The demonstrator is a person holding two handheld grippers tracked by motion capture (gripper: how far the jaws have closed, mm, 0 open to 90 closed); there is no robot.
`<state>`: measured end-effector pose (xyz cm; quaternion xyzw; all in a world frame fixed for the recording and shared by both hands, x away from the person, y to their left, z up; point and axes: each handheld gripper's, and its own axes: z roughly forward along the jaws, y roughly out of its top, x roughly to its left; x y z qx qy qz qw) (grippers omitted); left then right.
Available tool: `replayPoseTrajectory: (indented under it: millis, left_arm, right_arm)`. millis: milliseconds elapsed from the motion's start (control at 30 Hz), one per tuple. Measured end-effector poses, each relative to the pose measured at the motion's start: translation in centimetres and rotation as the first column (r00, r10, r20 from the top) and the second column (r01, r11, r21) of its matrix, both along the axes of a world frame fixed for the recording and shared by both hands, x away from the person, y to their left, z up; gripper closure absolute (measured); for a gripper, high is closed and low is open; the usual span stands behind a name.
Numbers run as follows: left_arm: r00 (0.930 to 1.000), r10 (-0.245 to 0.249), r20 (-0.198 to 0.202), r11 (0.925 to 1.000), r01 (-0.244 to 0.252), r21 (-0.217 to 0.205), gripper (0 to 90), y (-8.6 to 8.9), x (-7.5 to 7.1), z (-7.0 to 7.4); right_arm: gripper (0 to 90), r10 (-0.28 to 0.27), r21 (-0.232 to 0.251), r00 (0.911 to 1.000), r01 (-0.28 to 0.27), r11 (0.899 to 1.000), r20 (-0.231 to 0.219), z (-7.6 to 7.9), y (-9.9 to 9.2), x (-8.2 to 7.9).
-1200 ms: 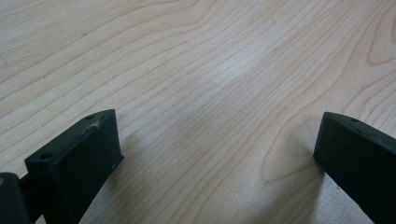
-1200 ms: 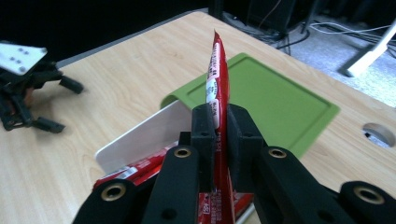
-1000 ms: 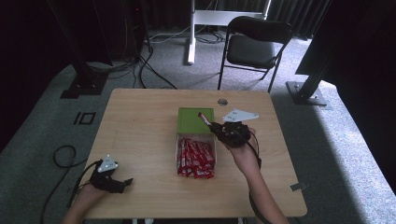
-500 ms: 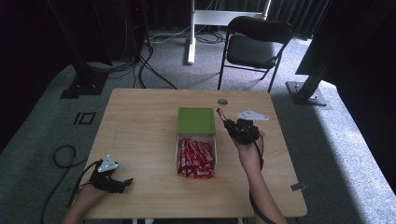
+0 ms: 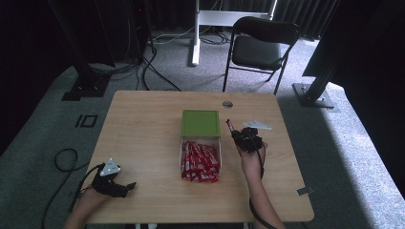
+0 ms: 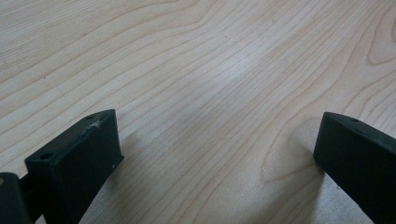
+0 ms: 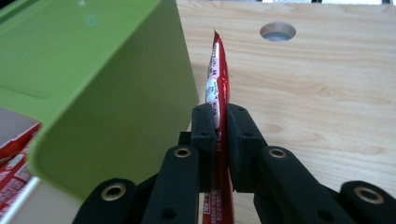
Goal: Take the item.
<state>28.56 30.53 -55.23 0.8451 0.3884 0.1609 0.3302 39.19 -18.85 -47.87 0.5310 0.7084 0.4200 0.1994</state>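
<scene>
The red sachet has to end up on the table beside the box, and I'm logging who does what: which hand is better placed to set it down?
Right. The right gripper is shut on the red sachet beside the green lid. The left gripper sits open at the table's near left corner.

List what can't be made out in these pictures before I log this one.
- Print on the red packet clamped in the right hand-held gripper: too small in the right gripper view; its lower end is cut off by the bottom edge.
- Number of packets in the box: high view, piled and too small.
- Box interior: right gripper view, blocked by the green lid.
</scene>
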Motion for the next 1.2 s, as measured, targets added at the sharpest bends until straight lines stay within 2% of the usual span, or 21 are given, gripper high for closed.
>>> replayPoseTrajectory:
  millis: [167, 400, 533, 600, 633, 867, 900, 1000, 1067, 1133, 1200]
  left_arm:
    - [1.0000, 0.000, 0.000, 1.0000, 0.000, 0.000, 1.5, 0.0, 0.0, 0.0]
    - [1.0000, 0.000, 0.000, 1.0000, 0.000, -0.001, 1.5, 0.0, 0.0, 0.0]
    - [1.0000, 0.000, 0.000, 1.0000, 0.000, 0.000, 1.5, 0.0, 0.0, 0.0]
    - [1.0000, 0.000, 0.000, 1.0000, 0.000, 0.000, 1.5, 0.0, 0.0, 0.0]
    - [1.0000, 0.000, 0.000, 1.0000, 0.000, 0.000, 1.5, 0.0, 0.0, 0.0]
    - [1.0000, 0.000, 0.000, 1.0000, 0.000, 0.000, 1.5, 0.0, 0.0, 0.0]
    - [1.0000, 0.000, 0.000, 1.0000, 0.000, 0.000, 1.5, 0.0, 0.0, 0.0]
    - [1.0000, 0.000, 0.000, 1.0000, 0.000, 0.000, 1.5, 0.0, 0.0, 0.0]
    - [1.0000, 0.000, 0.000, 1.0000, 0.000, 0.000, 1.5, 0.0, 0.0, 0.0]
    - [1.0000, 0.000, 0.000, 1.0000, 0.000, 0.000, 1.5, 0.0, 0.0, 0.0]
    - [1.0000, 0.000, 0.000, 1.0000, 0.000, 0.000, 1.5, 0.0, 0.0, 0.0]
  right_arm:
    - [82.4, -0.022, -0.008, 0.9994, 0.022, 1.000, -0.027, -1.5, 0.3, 0.1]
    - [82.4, -0.055, 0.061, 0.9958, 0.059, 0.996, -0.073, -3.6, 1.1, 0.5]
    - [82.4, -0.065, 0.097, 0.9928, 0.074, 0.993, -0.101, -4.3, 1.4, 0.7]
    - [82.4, -0.065, 0.096, 0.9920, 0.076, 0.993, -0.108, -4.5, 1.6, 0.7]
    - [82.4, -0.067, 0.114, 0.9904, 0.081, 0.990, -0.121, -4.9, 1.8, 0.9]
    - [82.4, -0.061, 0.101, 0.9865, 0.077, 0.992, -0.152, -5.8, 2.7, 1.4]
    - [82.3, -0.063, 0.084, 0.9844, 0.077, 0.993, -0.165, -6.1, 2.9, 1.6]
    - [82.3, -0.065, 0.086, 0.9836, 0.080, 0.993, -0.168, -6.3, 2.9, 1.6]
    - [79.8, -0.061, 0.077, 0.9821, 0.076, 0.994, -0.178, -6.7, 2.7, 1.8]
    - [73.0, -0.059, 0.077, 0.9823, 0.074, 0.994, -0.178, -6.6, 2.7, 1.8]
    - [73.0, -0.059, 0.072, 0.9827, 0.072, 0.995, -0.175, -6.5, 2.7, 1.9]
